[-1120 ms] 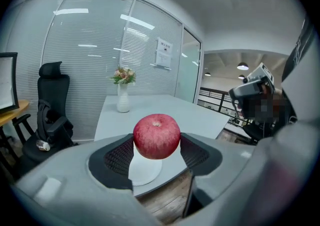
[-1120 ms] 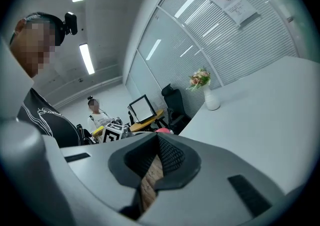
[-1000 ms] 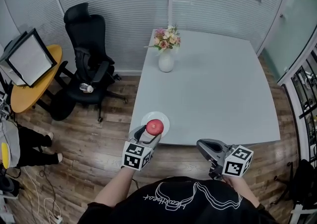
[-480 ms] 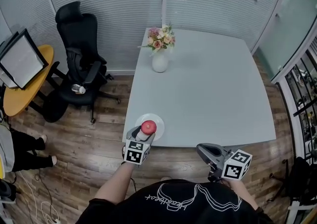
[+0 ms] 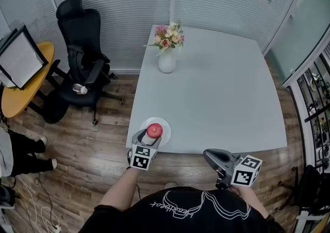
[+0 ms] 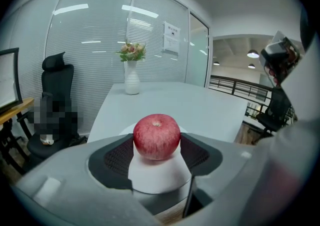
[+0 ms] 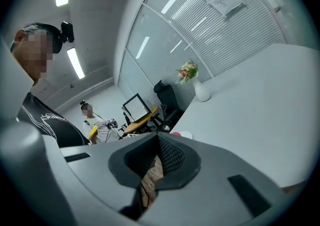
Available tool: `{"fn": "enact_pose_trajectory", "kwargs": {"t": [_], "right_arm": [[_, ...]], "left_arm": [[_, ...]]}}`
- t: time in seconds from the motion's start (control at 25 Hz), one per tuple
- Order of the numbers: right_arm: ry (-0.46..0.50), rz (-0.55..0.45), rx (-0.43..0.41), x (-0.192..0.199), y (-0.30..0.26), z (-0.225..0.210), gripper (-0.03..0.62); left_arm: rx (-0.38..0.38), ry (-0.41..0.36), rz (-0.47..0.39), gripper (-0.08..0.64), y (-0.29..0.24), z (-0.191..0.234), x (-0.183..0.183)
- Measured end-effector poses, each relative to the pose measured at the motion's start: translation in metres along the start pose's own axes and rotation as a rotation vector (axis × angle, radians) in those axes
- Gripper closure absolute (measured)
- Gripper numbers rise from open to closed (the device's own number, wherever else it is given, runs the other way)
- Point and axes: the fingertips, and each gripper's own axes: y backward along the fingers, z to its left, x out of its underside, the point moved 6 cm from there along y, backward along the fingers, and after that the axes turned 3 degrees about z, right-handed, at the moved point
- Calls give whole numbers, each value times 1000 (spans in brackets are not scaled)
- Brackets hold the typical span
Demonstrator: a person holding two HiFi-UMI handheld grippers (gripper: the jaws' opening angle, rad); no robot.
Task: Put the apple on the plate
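Note:
A red apple (image 5: 154,130) sits low over a white plate (image 5: 164,123) at the near left corner of the grey table (image 5: 216,87). My left gripper (image 5: 153,135) reaches in from the table edge and is shut on the apple. In the left gripper view the apple (image 6: 156,136) fills the gap between the two dark pads (image 6: 118,156), with the plate (image 6: 155,180) right beneath it. I cannot tell whether the apple touches the plate. My right gripper (image 5: 211,154) hovers off the table's near edge, shut and empty; its view shows the jaw tips (image 7: 159,137) meeting.
A white vase of flowers (image 5: 167,61) stands at the table's far left. To the table's left are a black office chair (image 5: 82,56), a yellow round table (image 5: 20,90) with a monitor (image 5: 19,57), and a person's legs (image 5: 23,155) on the wooden floor.
The head view has shifted a little. My left gripper keeps its hold on the apple over the plate and has barely moved relative to it. The right gripper has stayed put.

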Motion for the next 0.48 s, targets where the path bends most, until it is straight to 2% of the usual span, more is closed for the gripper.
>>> {"fn": "enact_pose_trajectory", "kwargs": {"t": [0.16,0.48], "right_arm": [[27,5,-29,-5,-5,3,583],[42,35,-51,-7,-8,5,583]], "left_arm": [[-6,-29,7,261,-2,-2,0],[13,-39,-12,242,-2,-4,-3]]}}
